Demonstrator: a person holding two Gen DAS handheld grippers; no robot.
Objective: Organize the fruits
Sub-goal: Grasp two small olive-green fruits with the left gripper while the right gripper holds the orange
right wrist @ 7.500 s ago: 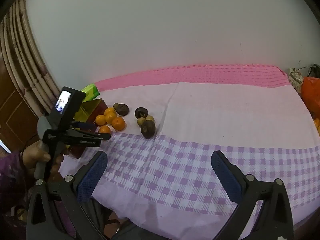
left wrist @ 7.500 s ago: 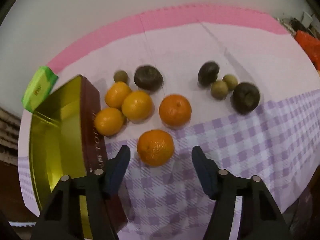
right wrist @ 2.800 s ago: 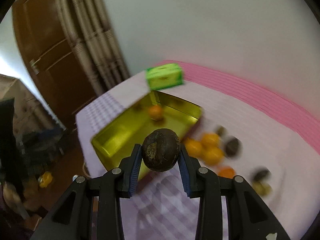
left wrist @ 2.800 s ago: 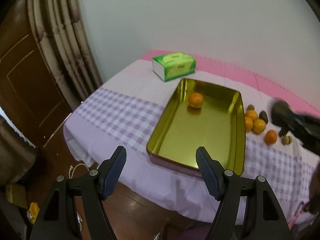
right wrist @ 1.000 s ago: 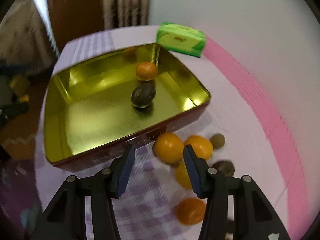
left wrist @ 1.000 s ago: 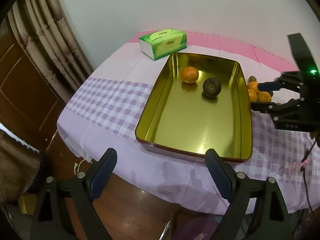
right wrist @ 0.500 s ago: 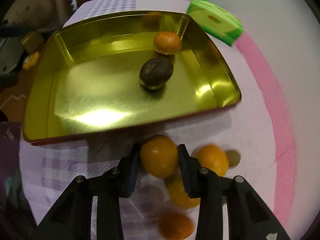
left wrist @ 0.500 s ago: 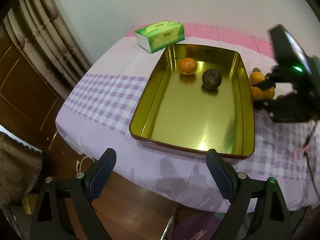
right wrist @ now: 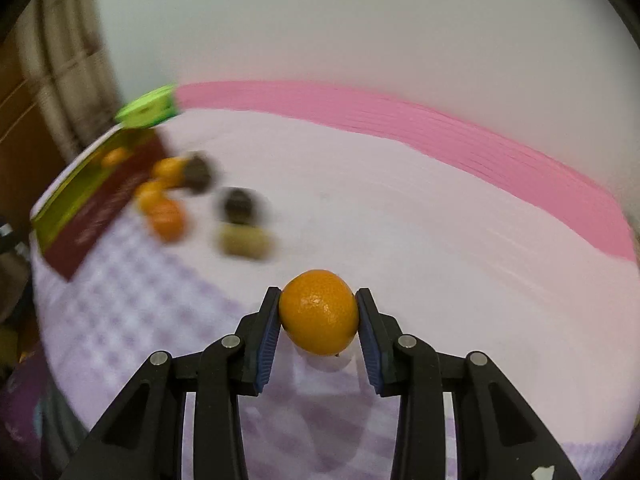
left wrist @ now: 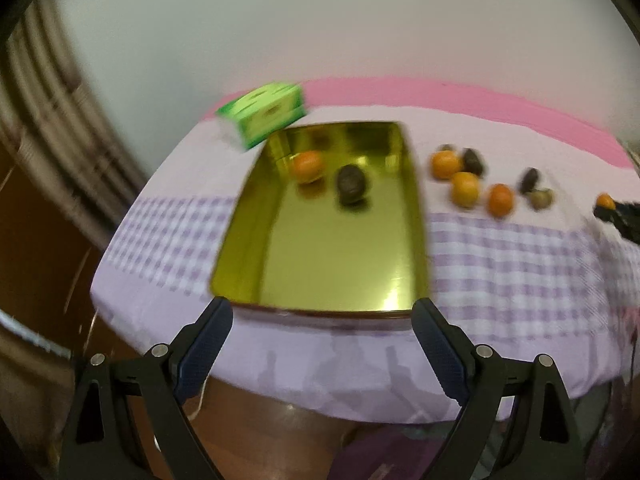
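Orange peel fills the gap of the right gripper (right wrist: 318,326): its two blue-padded jaws are closed against the sides of a mandarin (right wrist: 319,312), which is lifted above the cloth-covered surface (right wrist: 420,240). Taking the gold tin tray (left wrist: 332,256) as the landmark, this held mandarin is well off to its right, past the loose fruit; from the left wrist camera it appears as a small orange spot (left wrist: 605,201) at the edge of view.

Inside the tray, toward its far end, lie one mandarin (left wrist: 307,166) and, just to the right of it, a dark passion fruit (left wrist: 351,184); whether the two touch is lost in the blur. Just right of the tray on the cloth sit three more mandarins (left wrist: 465,189) and several dark and greenish fruits (left wrist: 474,160), all smeared by motion. A green tissue box (left wrist: 266,114) stands just beyond the tray's far left corner.

The left gripper (left wrist: 322,346) hangs before the tray's near edge, off the surface, its jaws spread wide with nothing between them
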